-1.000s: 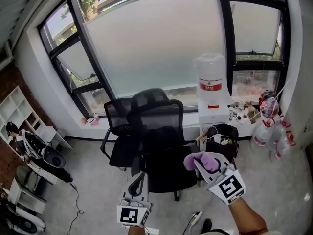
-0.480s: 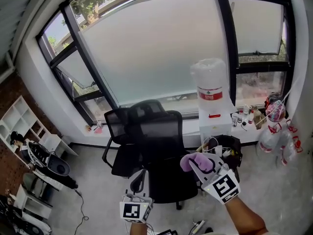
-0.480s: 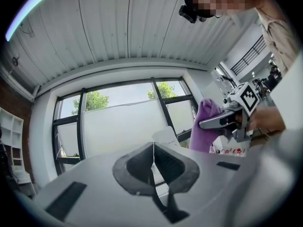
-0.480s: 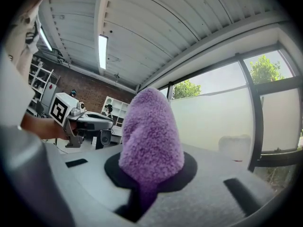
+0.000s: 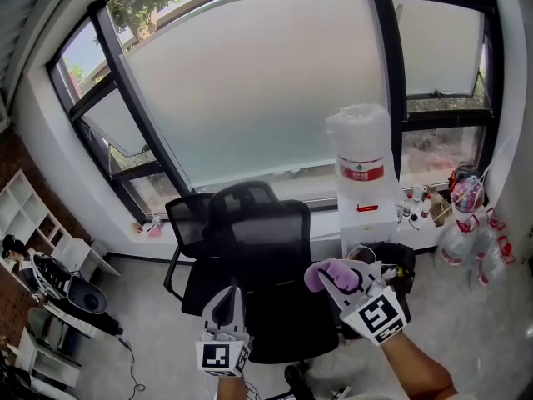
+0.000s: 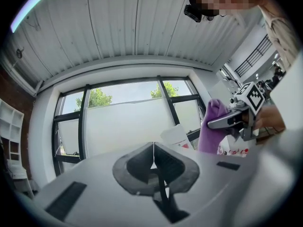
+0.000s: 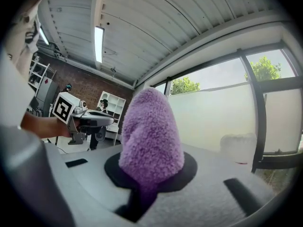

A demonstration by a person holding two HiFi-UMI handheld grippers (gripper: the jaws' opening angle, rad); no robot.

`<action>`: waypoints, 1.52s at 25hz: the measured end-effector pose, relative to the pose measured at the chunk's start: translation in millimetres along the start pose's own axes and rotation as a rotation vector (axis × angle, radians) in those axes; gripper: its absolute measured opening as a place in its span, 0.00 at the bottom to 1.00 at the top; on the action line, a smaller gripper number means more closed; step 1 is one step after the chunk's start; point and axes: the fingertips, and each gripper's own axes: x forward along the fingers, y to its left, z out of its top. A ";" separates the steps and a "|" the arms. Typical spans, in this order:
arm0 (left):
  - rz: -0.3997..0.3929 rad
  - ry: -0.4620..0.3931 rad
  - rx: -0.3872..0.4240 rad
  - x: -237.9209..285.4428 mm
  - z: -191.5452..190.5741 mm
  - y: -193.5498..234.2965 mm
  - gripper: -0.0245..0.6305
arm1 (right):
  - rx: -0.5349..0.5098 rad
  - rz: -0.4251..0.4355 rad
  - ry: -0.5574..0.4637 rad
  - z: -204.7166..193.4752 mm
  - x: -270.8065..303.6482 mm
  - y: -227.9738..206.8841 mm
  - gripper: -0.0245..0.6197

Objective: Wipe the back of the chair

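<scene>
— What stands right of the black mesh office chair point(image 5: 268, 233)?
— A black open bin point(image 5: 400, 265) with white clutter inside, too small to name
— The jaws?
— Left gripper point(image 6: 152, 156) pressed together, empty. Right gripper point(image 5: 337, 280) clamps a fluffy purple cloth point(image 7: 151, 131)
— The chair?
— Upright beyond both grippers, apart from them

An office is suggested by black mesh swivel chairs point(image 5: 266, 248), a bottled water dispenser point(image 5: 364, 173) set beside tall frosted windows point(image 5: 258, 82), white cube shelves point(image 5: 25, 207) against a brick wall point(image 7: 87, 91), and a ceiling strip light point(image 7: 99, 44).
</scene>
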 end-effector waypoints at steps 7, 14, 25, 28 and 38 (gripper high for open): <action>-0.070 -0.002 -0.021 75.5 -67.2 69.1 0.05 | 0.019 -0.068 0.064 -40.9 101.1 -22.5 0.09; -0.090 0.035 -0.018 139.6 -133.2 119.9 0.05 | 0.042 -0.057 0.123 -98.2 201.5 -31.8 0.09; -0.094 0.093 -0.083 203.0 -292.8 197.4 0.05 | 0.005 -0.034 0.219 -232.2 375.2 -25.4 0.09; -0.073 0.143 -0.106 217.4 -338.0 216.0 0.05 | -0.040 -0.025 0.212 -268.7 428.6 -21.4 0.09; -0.097 0.289 -0.117 221.1 -478.2 236.5 0.05 | -0.138 0.039 0.275 -384.8 553.1 20.6 0.09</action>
